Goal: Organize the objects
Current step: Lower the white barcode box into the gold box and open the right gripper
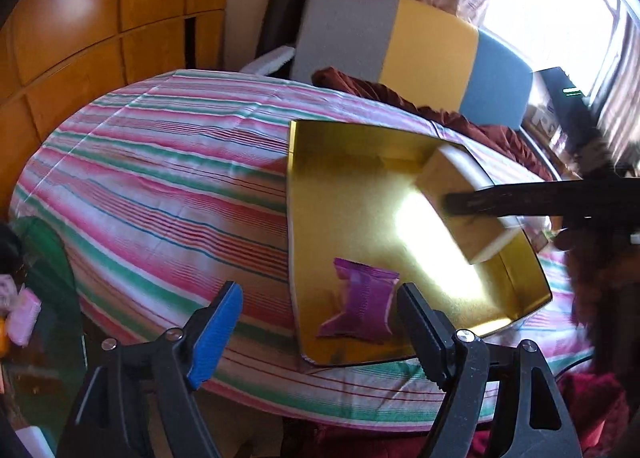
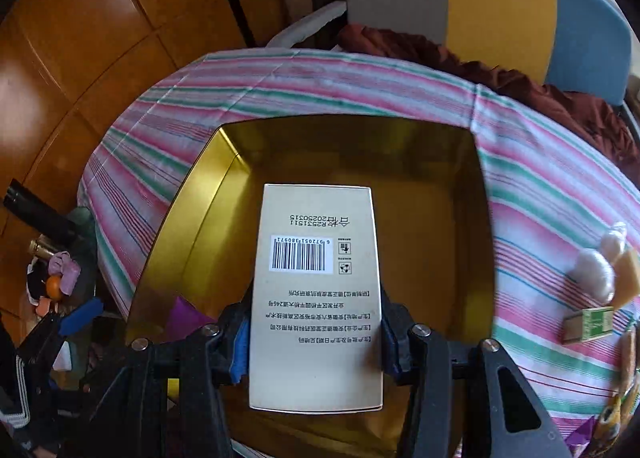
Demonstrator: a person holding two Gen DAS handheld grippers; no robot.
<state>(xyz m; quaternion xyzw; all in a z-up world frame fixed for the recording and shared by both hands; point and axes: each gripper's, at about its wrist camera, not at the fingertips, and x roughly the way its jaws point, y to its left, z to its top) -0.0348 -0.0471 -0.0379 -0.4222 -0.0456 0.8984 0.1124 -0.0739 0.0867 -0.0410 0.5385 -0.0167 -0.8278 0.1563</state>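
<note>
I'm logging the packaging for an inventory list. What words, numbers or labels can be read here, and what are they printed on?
"R2531511 20250315", upside down on the beige box held by the right gripper.
"6 972051 380971", under that box's barcode.
Rows of small Chinese print lower on the box: too small to read reliably.
Green-and-white small box on the striped cloth: blurred, unreadable.
Purple packet in the gold tray: no readable text.

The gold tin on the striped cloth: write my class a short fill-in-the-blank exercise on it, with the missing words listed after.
1. The purple packet lies inside the ____ tin.
2. The right gripper is shut on a beige box whose printed face carries a black-and-white ____.
3. The left gripper has its jaws ____, with nothing between its pads.
4. The tin rests on a ____ cloth.

Missing words: gold; barcode; open; striped
</note>
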